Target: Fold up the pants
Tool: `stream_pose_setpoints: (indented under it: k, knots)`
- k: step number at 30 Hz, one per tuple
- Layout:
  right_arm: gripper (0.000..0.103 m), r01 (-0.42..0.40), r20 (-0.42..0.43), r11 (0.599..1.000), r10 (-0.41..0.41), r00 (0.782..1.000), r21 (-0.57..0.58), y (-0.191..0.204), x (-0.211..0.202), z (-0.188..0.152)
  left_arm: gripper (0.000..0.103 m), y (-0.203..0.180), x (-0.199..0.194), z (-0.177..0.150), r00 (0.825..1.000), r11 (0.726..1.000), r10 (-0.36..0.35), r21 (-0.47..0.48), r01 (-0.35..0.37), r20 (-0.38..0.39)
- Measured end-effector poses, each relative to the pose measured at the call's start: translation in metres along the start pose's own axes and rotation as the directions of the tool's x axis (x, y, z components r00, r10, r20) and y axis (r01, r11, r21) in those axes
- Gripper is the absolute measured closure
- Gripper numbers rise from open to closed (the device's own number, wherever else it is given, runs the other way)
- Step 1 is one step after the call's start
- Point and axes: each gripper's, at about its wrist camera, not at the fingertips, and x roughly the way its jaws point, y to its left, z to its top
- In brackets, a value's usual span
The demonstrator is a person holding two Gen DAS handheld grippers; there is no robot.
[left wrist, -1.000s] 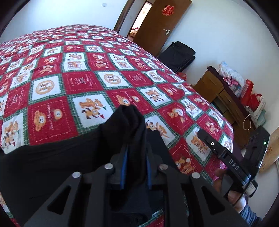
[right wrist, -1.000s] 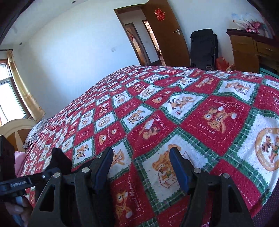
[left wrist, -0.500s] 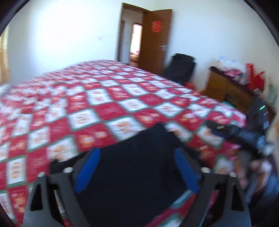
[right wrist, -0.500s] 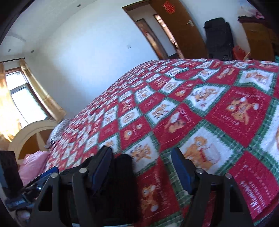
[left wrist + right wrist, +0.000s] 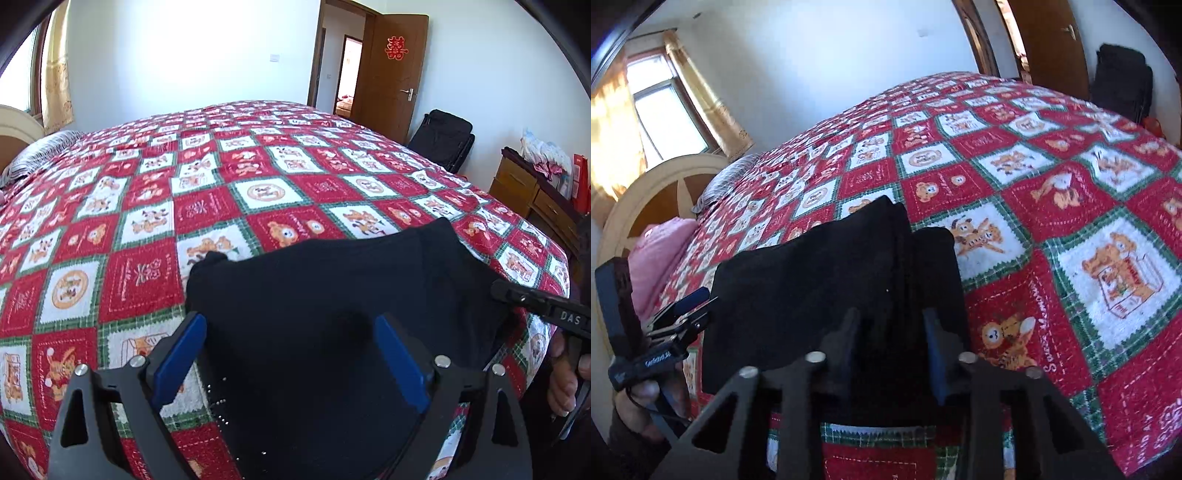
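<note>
The black pants (image 5: 332,288) lie folded in a flat stack on the red patchwork quilt (image 5: 221,206), near the bed's front edge. My left gripper (image 5: 288,354) hovers over their near side, open wide, its blue pads (image 5: 177,354) clear of the cloth. In the right wrist view the pants (image 5: 812,280) stretch to the left. My right gripper (image 5: 892,339) is closing on their right-hand end, and black fabric fills the gap between its jaws. A hand holds each gripper; the right one's handle (image 5: 535,306) shows at the left view's right edge.
The quilt (image 5: 1071,184) covers the whole bed. A pink pillow (image 5: 661,251) and a curved headboard (image 5: 646,199) are at the far left. A black suitcase (image 5: 441,138) leans by the open door, with a wooden dresser (image 5: 532,192) to the right of the bed.
My left gripper let go of the bunched pants, opened wide and drew back; the pants now lie flat. My right gripper swung left onto the pants and its jaws narrowed around the fabric.
</note>
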Motion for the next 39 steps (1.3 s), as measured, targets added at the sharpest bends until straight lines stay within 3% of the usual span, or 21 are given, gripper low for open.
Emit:
stream_pose_setpoints:
  k: [3, 10, 19, 23, 25, 30, 36, 39]
  knots:
    - [0.085, 0.023, 0.045, 0.999, -0.021, 0.999, -0.044, 0.011, -0.014, -0.003, 0.008, 0.001, 0.001, -0.003, 1.000, 1.000, -0.004, 0.000, 0.004, -0.002]
    - [0.086, 0.051, 0.105, 0.997, -0.045, 0.993, -0.056, 0.010, -0.038, 0.002, 0.008, 0.002, 0.005, -0.005, 1.000, 1.000, -0.005, 0.009, 0.005, -0.012]
    - [0.086, 0.106, -0.047, 0.994, -0.106, 0.993, -0.007, -0.022, -0.008, -0.003, 0.001, 0.008, 0.021, -0.015, 0.999, 1.000, -0.007, 0.003, 0.008, -0.046]
    - [0.074, 0.090, -0.060, 0.996, -0.089, 0.994, 0.028, -0.032, -0.009, -0.003, 0.000, 0.010, 0.022, -0.018, 0.999, 1.000, -0.021, -0.010, 0.021, -0.045]
    - [0.058, 0.094, -0.078, 0.994, -0.090, 0.993, 0.055, -0.041, -0.005, -0.003, 0.000, 0.010, 0.022, -0.019, 0.999, 1.000, -0.029, -0.013, 0.028, -0.043]
    - [0.055, 0.044, -0.091, 0.996, -0.037, 0.995, 0.072, -0.046, -0.007, 0.001, 0.000, 0.015, 0.026, -0.022, 0.997, 0.997, -0.061, -0.047, 0.059, -0.045]
    - [0.041, -0.040, -0.042, 0.993, 0.045, 0.998, 0.108, -0.044, -0.011, 0.018, 0.000, 0.013, 0.029, -0.022, 0.997, 0.998, -0.056, -0.045, 0.053, -0.054]
    - [0.041, -0.029, -0.095, 0.995, 0.038, 0.995, 0.096, -0.042, 0.011, 0.021, 0.000, 0.012, 0.031, -0.022, 0.997, 0.998, -0.060, -0.037, 0.058, -0.056]
